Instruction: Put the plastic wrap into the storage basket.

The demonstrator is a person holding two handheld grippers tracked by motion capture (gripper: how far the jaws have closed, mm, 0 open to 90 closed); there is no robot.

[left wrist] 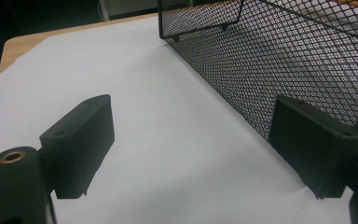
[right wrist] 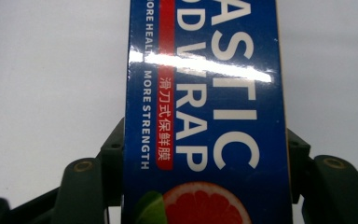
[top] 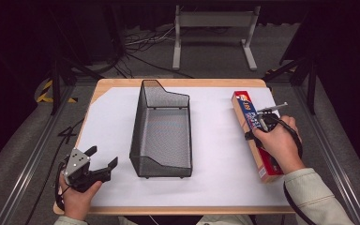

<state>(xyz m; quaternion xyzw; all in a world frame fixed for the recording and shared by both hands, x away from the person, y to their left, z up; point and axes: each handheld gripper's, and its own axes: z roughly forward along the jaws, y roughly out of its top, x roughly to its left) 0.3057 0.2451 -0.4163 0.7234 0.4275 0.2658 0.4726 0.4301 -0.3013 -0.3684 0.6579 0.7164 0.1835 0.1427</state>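
A long blue and red box of plastic wrap lies lengthwise near the table's right edge. My right gripper is shut across its middle, under the person's hand. In the right gripper view the box spans the whole gap, with a black jaw pressed against each long side. My left gripper rests at the front left of the table, open, with nothing between its jaws. In the left gripper view, that gripper has only white paper between its jaws.
A black wire-mesh basket stands in the middle of the table, its side wall close beside my left gripper's jaw on that side. A white sheet covers the wooden tabletop. Metal frame rails run along both sides of the table.
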